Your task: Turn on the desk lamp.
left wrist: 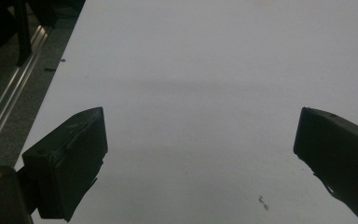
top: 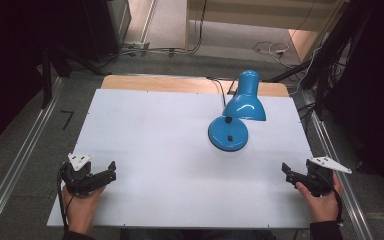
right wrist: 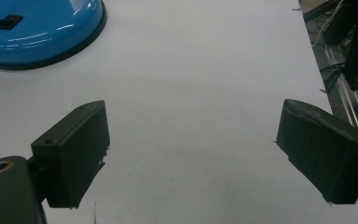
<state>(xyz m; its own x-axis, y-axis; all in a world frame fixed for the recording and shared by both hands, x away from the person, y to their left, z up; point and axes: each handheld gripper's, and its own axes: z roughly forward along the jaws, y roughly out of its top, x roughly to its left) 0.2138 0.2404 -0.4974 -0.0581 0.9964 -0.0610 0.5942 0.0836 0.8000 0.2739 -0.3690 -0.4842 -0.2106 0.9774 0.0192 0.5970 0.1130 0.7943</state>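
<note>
High view: hands (top: 82, 200) low, apart.

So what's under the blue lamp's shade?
Under the shade sits the lamp's round blue base with a small black switch. The shade hides any bulb and part of the base.

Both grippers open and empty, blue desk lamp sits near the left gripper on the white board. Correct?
One thing is off: the blue desk lamp stands on the right half of the white board, nearer the right gripper, not the left gripper. The high view shows it, and the right gripper view catches the lamp's base. Both grippers are open and empty.
</note>
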